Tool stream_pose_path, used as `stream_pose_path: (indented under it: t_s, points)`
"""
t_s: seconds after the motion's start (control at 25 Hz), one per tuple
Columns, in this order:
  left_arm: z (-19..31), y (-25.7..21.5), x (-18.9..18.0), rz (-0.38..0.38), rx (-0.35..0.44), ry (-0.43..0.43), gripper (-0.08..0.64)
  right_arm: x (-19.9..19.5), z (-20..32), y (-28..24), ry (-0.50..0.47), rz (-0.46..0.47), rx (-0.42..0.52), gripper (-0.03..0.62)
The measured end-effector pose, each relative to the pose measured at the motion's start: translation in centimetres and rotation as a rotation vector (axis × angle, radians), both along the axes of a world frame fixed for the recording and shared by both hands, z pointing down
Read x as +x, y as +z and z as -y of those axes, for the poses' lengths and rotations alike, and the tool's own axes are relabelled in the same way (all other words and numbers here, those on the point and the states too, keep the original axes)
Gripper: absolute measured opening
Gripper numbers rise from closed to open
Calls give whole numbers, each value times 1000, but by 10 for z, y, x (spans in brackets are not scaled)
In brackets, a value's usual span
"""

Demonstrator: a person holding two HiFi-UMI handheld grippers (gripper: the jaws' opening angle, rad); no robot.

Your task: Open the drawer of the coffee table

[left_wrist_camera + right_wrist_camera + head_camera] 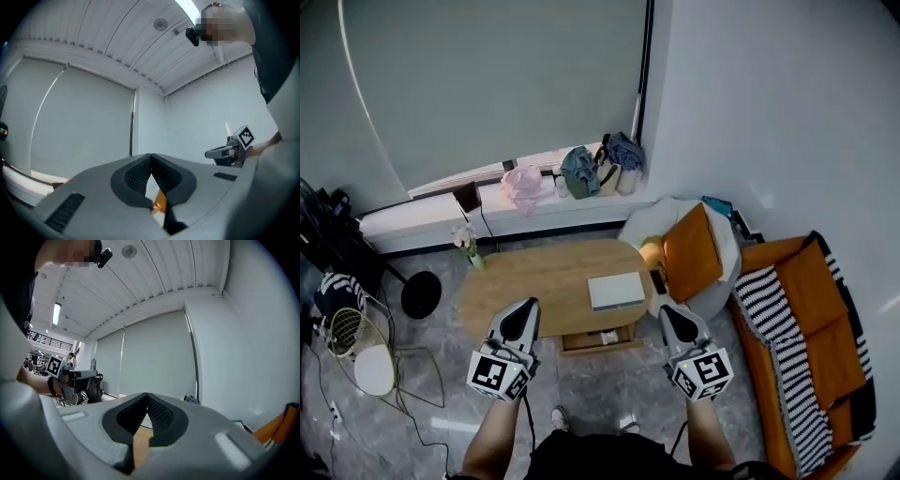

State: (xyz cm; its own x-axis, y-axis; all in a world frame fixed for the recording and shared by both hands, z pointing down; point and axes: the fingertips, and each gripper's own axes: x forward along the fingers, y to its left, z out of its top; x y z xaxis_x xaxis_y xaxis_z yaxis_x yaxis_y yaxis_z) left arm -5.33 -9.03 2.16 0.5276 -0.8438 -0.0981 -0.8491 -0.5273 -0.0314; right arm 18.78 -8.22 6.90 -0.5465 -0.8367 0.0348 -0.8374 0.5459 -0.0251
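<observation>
An oval wooden coffee table [534, 286] stands on the grey floor ahead of me. Its drawer [598, 341] juts out from under the near edge, with something white inside. Both grippers are held high above the floor on my side of the table, apart from it. My left gripper [526, 304] is shut with nothing between its jaws [151, 155]. My right gripper [667, 310] is also shut and empty [147, 394]. Both point about level at the blind and wall. Each gripper shows in the other's view, the right gripper [230, 151] and the left gripper [70, 376].
A white flat box [616, 291] and a small flower vase [470, 247] sit on the table. A white beanbag with an orange cushion [692, 251] stands at its right end, then an orange sofa with a striped throw [802, 347]. A wire stool [356, 342] and cables lie left.
</observation>
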Motion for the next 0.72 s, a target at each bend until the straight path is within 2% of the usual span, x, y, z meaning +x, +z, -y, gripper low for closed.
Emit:
stream_pose_path:
  t_s: [0.24,0.36,0.56,0.72]
  points:
    - [-22,-38,-19,33,83,-41,8,6,1,-11,25,19,36,5]
    - [-41,-49,-32,10,112,-72,8,15,-5,-11,54,25,40,5]
    - [-63,-46,-67,9,133,-155,8,28,-3,-9,100,26,34,5]
    - [-86,-46,-84,10,165,-224,8,32,-3,-12,105,-7,42,5]
